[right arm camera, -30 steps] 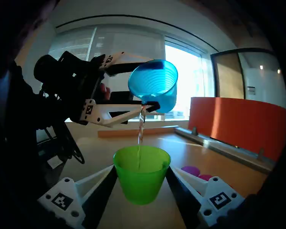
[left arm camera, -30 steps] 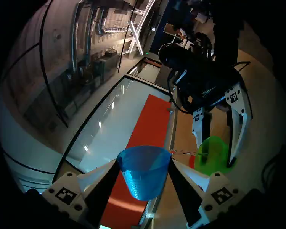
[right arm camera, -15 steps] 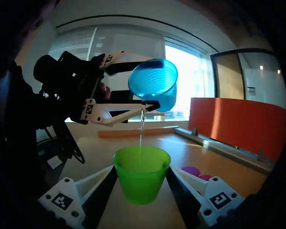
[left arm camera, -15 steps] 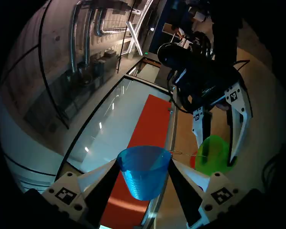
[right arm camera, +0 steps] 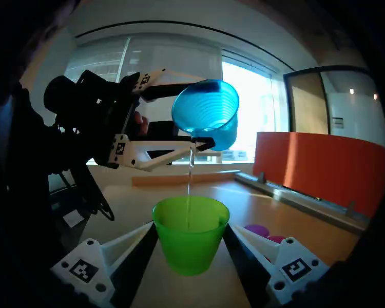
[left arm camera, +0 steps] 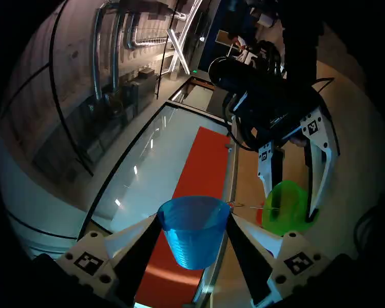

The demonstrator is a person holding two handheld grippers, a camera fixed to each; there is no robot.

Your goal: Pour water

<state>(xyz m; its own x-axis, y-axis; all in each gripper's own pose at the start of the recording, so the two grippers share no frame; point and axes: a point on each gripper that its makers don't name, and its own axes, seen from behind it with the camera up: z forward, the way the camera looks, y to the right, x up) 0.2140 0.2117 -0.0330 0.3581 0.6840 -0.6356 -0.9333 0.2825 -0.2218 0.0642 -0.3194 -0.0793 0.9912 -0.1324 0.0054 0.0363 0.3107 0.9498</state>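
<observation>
The blue cup (left arm camera: 193, 241) is translucent plastic, a tapered round beaker with fine horizontal ridges stepping down its wall. The left gripper (left arm camera: 193, 218) clamps it: both white plastic fingers, faced in black, press on its opposite sides just below the rim. In the right gripper view this cup hangs high and far, tipped onto its side so that its open mouth faces the camera, with a little water showing at its lower lip. A thin clear stream of water (right arm camera: 189, 177) falls from that lip straight down into the green cup (right arm camera: 190, 244), which sits directly below and nearer.

The green cup has the same tapered shape, smooth-walled and translucent, and it glows in the window light. It stands upright in the right gripper (right arm camera: 191, 228), whose two black-faced fingers close on its left and right sides. Whether its base touches the table cannot be told. Each gripper carries square black-and-white markers near the base of its fingers.

The wooden table (right arm camera: 141, 203) has a smooth, glossy top. To the right, a flat orange panel (right arm camera: 321, 164) runs along the table's edge above a grey rail. Small rounded purple and pink things (right arm camera: 264, 231) lie on the table just right of the green cup, partly hidden by the right finger. A bright window (right arm camera: 249, 97) spans the far wall.
</observation>
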